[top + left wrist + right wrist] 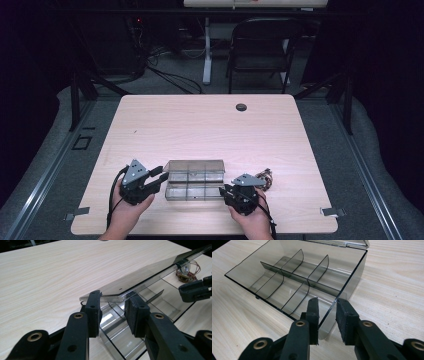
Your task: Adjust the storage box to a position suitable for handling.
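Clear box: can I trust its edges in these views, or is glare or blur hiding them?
High view: dim, soft, the clear box reads grey. Left gripper view: raised lid mirrors the wood; near jaws blurred. Right gripper view: sharp dividers, faint sheen.

Dim surroundings, bright table (200, 125), soft focus

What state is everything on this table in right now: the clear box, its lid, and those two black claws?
Clear box: open, compartments empty.
Lid: raised partway, tilted, one corner between the left gripper's jaws.
Left gripper: jaws apart, not pressing the lid.
Right gripper: jaws straddle the box's wall; grip unclear.
Bundle of wires: lying beside the box.
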A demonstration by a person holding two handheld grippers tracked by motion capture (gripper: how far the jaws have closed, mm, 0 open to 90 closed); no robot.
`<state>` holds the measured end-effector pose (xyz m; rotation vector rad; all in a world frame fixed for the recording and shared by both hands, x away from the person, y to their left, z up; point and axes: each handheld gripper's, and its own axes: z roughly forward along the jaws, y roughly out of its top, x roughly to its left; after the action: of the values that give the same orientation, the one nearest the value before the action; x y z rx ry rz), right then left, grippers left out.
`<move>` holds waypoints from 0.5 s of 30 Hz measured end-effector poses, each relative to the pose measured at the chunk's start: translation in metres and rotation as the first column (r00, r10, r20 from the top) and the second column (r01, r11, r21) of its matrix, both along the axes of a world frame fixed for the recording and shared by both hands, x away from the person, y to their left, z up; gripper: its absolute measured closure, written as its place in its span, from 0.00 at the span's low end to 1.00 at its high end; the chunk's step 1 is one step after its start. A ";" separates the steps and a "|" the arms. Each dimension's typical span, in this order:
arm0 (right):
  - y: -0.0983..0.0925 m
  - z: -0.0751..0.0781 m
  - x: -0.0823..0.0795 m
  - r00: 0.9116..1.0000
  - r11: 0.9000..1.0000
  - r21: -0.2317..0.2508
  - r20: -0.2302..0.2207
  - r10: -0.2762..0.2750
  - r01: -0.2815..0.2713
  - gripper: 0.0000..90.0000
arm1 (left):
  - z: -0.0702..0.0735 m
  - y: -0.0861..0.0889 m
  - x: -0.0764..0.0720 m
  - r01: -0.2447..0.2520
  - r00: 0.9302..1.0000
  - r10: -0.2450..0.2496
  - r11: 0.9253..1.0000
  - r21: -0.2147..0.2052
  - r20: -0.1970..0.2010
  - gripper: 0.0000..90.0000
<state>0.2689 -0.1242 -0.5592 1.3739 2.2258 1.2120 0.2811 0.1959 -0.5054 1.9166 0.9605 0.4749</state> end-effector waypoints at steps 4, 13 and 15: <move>0.000 0.000 0.000 1.000 1.000 -0.001 0.003 0.002 -0.002 0.81 | 0.002 0.001 0.005 -0.004 1.000 0.004 1.000 -0.026 -0.011 0.73; 0.003 0.000 -0.002 0.999 0.999 -0.034 0.036 0.000 0.001 0.79 | 0.006 -0.002 0.011 -0.017 1.000 0.017 0.999 -0.032 0.000 0.74; 0.003 0.000 -0.002 0.999 0.999 -0.041 0.036 -0.002 0.004 0.79 | 0.007 -0.002 0.012 -0.020 1.000 0.020 0.999 -0.035 -0.006 0.74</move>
<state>0.2669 -0.1208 -0.5592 1.3286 2.2107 1.1744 0.2927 0.1941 -0.4982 1.8797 0.9860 0.4622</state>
